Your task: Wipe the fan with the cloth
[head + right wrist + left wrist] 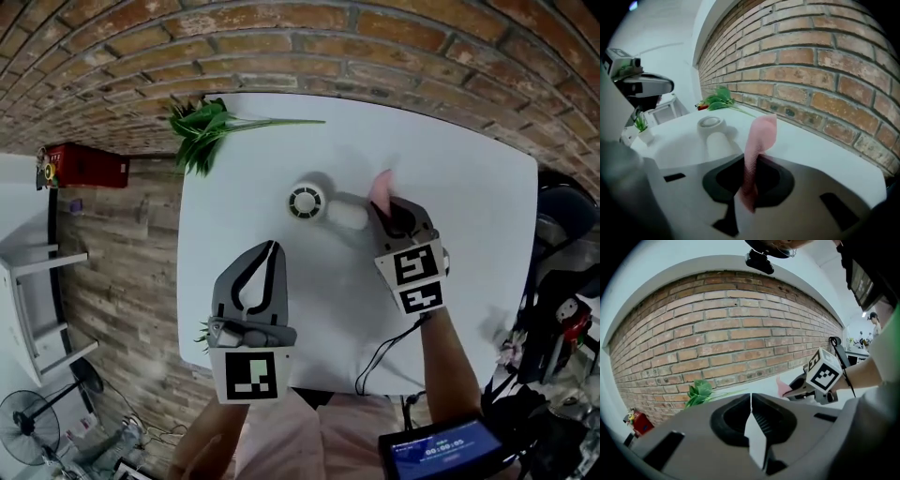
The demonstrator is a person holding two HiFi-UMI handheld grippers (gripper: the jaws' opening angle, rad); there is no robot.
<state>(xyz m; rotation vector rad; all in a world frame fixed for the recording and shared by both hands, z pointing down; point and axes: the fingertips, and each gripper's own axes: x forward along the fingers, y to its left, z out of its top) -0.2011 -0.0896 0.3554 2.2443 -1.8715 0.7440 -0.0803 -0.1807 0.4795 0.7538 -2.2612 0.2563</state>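
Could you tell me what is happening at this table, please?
A person holds a pair of tongs in each hand over a white table. The right tongs are shut on a pink cloth, held up just beside a small white fan that sits on the table. The cloth does not appear to touch the fan yet. The left tongs are shut and empty, nearer the person. A green plant lies at the far corner.

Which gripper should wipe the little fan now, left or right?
Right, I think. The right gripper is shut on the pink cloth, near the fan. The left gripper is shut and holds nothing.
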